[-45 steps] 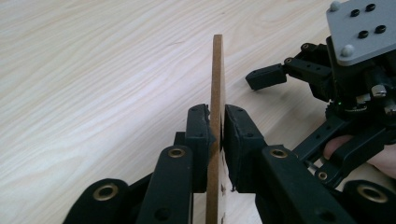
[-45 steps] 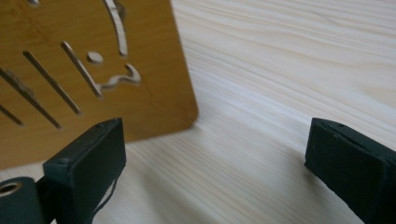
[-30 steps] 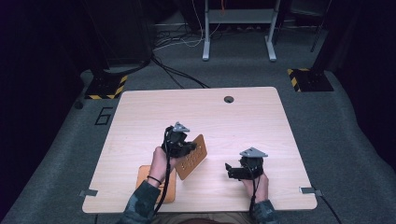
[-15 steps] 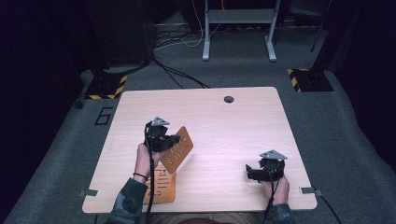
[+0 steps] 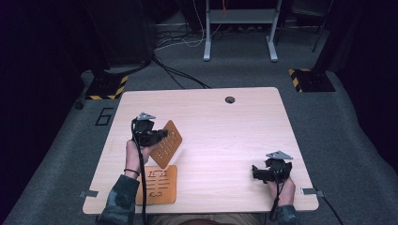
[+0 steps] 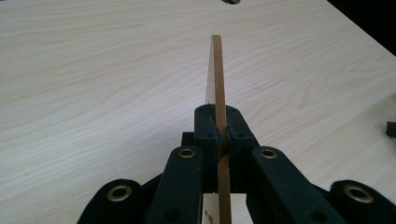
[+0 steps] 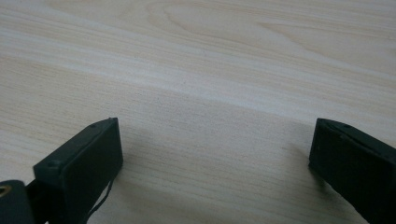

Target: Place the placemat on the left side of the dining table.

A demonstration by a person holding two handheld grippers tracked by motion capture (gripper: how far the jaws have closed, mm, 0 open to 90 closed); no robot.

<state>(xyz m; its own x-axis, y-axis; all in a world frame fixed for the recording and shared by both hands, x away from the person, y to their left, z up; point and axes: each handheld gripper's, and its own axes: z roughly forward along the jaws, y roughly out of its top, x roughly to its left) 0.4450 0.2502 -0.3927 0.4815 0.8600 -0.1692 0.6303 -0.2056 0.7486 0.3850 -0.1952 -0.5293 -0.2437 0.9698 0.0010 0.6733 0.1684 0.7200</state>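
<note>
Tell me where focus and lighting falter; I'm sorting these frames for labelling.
High view: table evenly lit, surroundings dark. Left gripper view: the board clamped in the left gripper is sharp near the jaws, softer at its far tip. Right gripper view: right gripper jaws slightly blurred, casting soft shadows.

Number 6 on floor (image 5: 104,116).

Open middle, crowded left corner

You have bare table (image 5: 225,140) between your claws; the lifted board (image 5: 165,143) and flat board (image 5: 158,185) block the left.
</note>
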